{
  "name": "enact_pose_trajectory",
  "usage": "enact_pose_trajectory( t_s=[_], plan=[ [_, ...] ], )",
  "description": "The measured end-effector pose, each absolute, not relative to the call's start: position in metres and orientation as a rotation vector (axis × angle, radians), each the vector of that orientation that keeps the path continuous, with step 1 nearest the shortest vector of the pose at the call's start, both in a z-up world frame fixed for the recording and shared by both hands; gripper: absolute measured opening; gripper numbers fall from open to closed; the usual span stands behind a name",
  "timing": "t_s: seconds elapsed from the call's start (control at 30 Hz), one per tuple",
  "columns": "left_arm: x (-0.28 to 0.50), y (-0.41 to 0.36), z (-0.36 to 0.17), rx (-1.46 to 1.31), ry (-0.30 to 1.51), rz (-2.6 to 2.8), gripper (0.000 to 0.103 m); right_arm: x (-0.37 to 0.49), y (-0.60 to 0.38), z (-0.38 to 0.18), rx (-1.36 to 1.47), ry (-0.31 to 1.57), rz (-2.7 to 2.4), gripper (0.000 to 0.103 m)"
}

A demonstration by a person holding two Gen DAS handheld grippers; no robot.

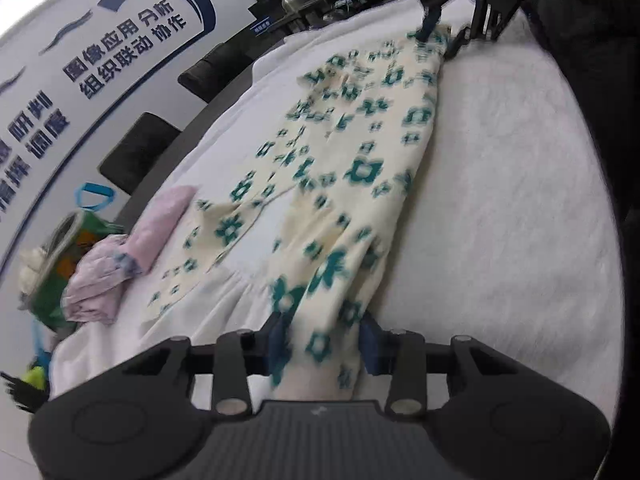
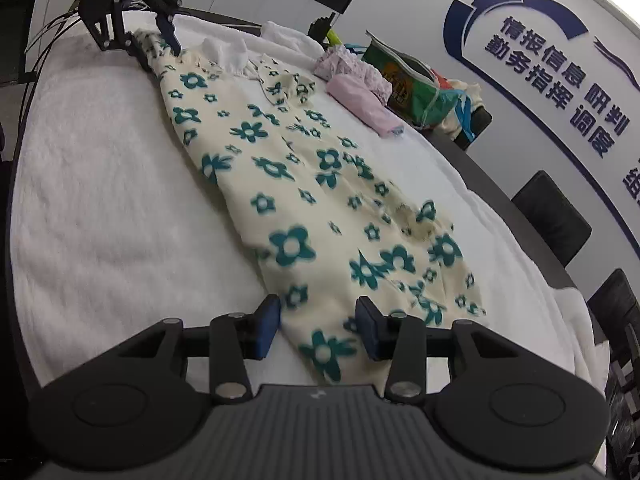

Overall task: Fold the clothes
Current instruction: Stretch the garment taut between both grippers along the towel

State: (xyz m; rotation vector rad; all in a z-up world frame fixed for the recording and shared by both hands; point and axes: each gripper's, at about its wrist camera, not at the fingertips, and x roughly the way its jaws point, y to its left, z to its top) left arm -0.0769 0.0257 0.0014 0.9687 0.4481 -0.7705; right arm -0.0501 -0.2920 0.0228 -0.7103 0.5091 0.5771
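A cream garment with teal flowers (image 1: 340, 168) lies stretched lengthwise on a white towel-covered table (image 1: 500, 184); it also shows in the right wrist view (image 2: 288, 200). My left gripper (image 1: 322, 344) has its blue pads on both sides of one end of the garment, with cloth between them. My right gripper (image 2: 318, 330) stands the same way at the opposite end, its pads apart with cloth between. Each gripper shows small at the far end in the other's view: the right gripper (image 1: 440, 40) and the left gripper (image 2: 156, 50).
A folded pink garment (image 2: 364, 104) and a crumpled pink one (image 1: 96, 280) lie beside the floral garment. A green bag (image 2: 412, 80) stands behind them. Dark chairs (image 2: 552, 216) line the wall side of the table.
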Motion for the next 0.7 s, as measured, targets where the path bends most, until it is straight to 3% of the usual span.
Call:
enact_pose_trajectory(
  t_s=[0.03, 0.13, 0.17, 0.23, 0.27, 0.7],
  plan=[
    [-0.079, 0.028, -0.001, 0.987, 0.433, -0.77, 0.037, -0.052, -0.293, 0.021, -0.723, 0.494, 0.573, 0.044],
    [-0.076, 0.027, -0.005, 0.99, 0.443, -0.805, 0.009, -0.057, -0.294, 0.015, -0.78, 0.459, 0.554, 0.042],
    [-0.073, 0.027, -0.006, 0.979, 0.45, -0.809, 0.009, -0.056, -0.293, 0.015, -0.8, 0.462, 0.548, 0.04],
    [-0.066, 0.031, -0.003, 0.944, 0.478, -0.828, 0.006, -0.053, -0.291, 0.014, -0.852, 0.475, 0.527, 0.015],
    [-0.064, 0.033, 0.002, 0.929, 0.504, -0.831, 0.006, -0.051, -0.291, 0.013, -0.889, 0.488, 0.509, 0.01],
    [-0.086, 0.044, 0.025, 0.788, 0.675, -0.934, 0.006, -0.084, -0.299, 0.048, -0.82, 0.654, 0.615, 0.005]
  ],
)
